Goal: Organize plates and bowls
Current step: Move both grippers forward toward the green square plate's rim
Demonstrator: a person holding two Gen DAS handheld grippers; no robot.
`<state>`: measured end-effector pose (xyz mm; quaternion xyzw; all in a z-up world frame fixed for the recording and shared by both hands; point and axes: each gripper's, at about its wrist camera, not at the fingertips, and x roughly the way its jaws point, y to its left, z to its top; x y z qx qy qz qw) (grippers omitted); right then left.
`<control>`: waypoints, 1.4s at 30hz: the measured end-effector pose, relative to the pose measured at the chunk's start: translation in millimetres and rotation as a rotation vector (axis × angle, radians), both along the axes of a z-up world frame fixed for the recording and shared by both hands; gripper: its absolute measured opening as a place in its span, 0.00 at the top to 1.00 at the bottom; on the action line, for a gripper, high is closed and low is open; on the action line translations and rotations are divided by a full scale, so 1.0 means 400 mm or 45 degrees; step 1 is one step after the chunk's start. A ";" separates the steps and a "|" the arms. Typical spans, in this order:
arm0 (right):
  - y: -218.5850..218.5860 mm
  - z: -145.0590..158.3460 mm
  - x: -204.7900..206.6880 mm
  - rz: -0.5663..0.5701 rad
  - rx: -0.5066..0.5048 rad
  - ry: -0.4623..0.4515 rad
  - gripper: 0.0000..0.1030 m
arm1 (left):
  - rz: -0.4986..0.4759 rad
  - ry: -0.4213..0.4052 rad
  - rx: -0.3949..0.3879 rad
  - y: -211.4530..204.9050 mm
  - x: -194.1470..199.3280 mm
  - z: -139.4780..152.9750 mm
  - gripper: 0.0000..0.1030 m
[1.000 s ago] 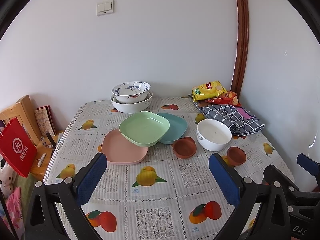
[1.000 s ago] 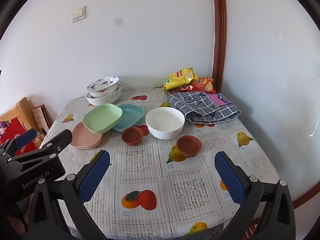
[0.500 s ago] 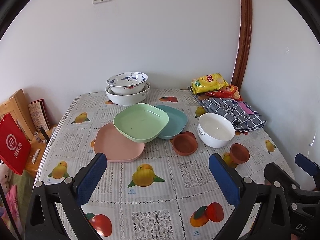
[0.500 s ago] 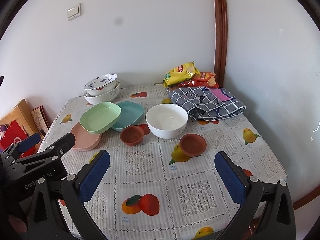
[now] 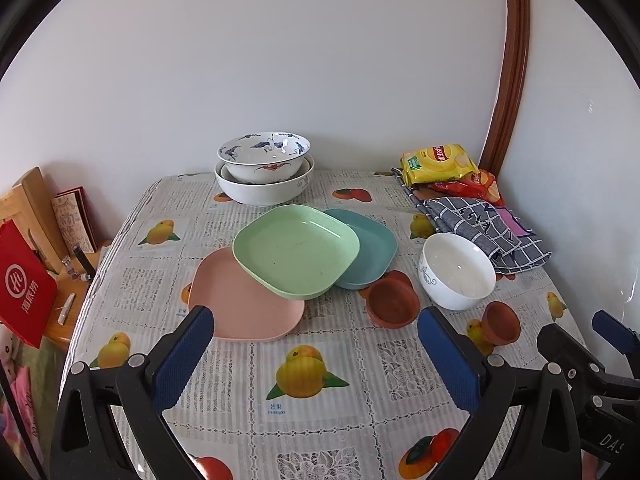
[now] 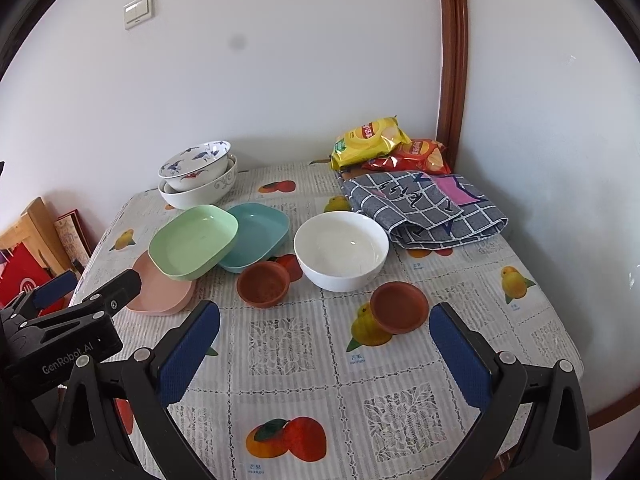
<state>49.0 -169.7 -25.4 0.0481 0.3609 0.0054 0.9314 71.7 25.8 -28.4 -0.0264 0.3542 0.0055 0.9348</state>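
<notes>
A green plate (image 5: 296,250) leans on a pink plate (image 5: 244,304) and a teal plate (image 5: 368,248) at mid table. A white bowl (image 5: 458,270) and two small brown bowls (image 5: 394,303) (image 5: 502,322) sit to the right. A blue-patterned bowl (image 5: 264,156) is stacked in a larger white bowl (image 5: 264,190) at the back. My left gripper (image 5: 314,344) is open and empty, short of the pink plate. My right gripper (image 6: 324,340) is open and empty, close before the nearer brown bowl (image 6: 398,306); the white bowl (image 6: 342,250) lies beyond.
Snack bags (image 5: 440,164) and a folded checked cloth (image 5: 484,228) lie at the back right corner. The table with a fruit-print cloth (image 5: 304,380) stands against two walls. A red bag (image 5: 24,292) and a wooden shelf (image 5: 36,208) stand left of the table.
Both grippers have moved forward and lower toward the dishes, which appear larger and nearer. Both stay open and empty. No dish has moved.
</notes>
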 end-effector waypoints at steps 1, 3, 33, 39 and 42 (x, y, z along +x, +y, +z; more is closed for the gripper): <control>0.000 -0.003 0.010 0.003 0.010 0.009 0.00 | 0.007 0.008 0.000 0.007 0.010 -0.003 0.00; 0.002 -0.010 0.035 0.000 0.028 0.028 0.00 | 0.011 0.019 -0.004 0.021 0.028 -0.011 0.00; 0.170 -0.152 0.367 0.205 -0.040 0.160 0.12 | 0.156 0.165 0.111 0.161 0.325 -0.130 0.09; 0.197 -0.183 0.424 0.246 0.001 0.200 0.22 | 0.150 0.227 0.061 0.181 0.383 -0.162 0.24; 0.207 -0.191 0.443 0.258 0.026 0.208 0.26 | 0.145 0.235 0.059 0.185 0.408 -0.173 0.26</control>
